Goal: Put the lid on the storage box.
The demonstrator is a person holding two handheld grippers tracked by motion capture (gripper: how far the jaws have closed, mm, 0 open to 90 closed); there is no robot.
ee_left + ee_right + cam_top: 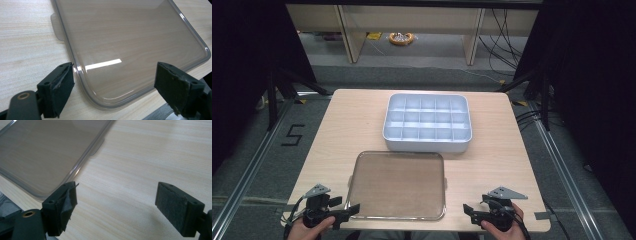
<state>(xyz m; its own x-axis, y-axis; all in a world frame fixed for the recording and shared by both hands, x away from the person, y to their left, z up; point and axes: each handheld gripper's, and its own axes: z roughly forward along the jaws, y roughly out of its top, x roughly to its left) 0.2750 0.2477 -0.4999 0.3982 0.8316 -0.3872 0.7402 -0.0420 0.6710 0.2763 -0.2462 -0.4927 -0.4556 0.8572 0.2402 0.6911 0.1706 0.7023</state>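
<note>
On the wooden table (pixel 347 125), the clear lid (pixel 398 185) lies lower centre, long axis left-right; the left gripper (pixel 353 210) is nearest its corner, the right gripper (pixel 468 210) farther off, both released and empty.

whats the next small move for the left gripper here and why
Probably ease the left gripper forward so its open jaws straddle the near left corner of the clear lid. The lid lies flat on the table, apart from the compartment box, and nothing is gripped yet. In the left gripper view the lid's rim already sits between the jaws.
</note>
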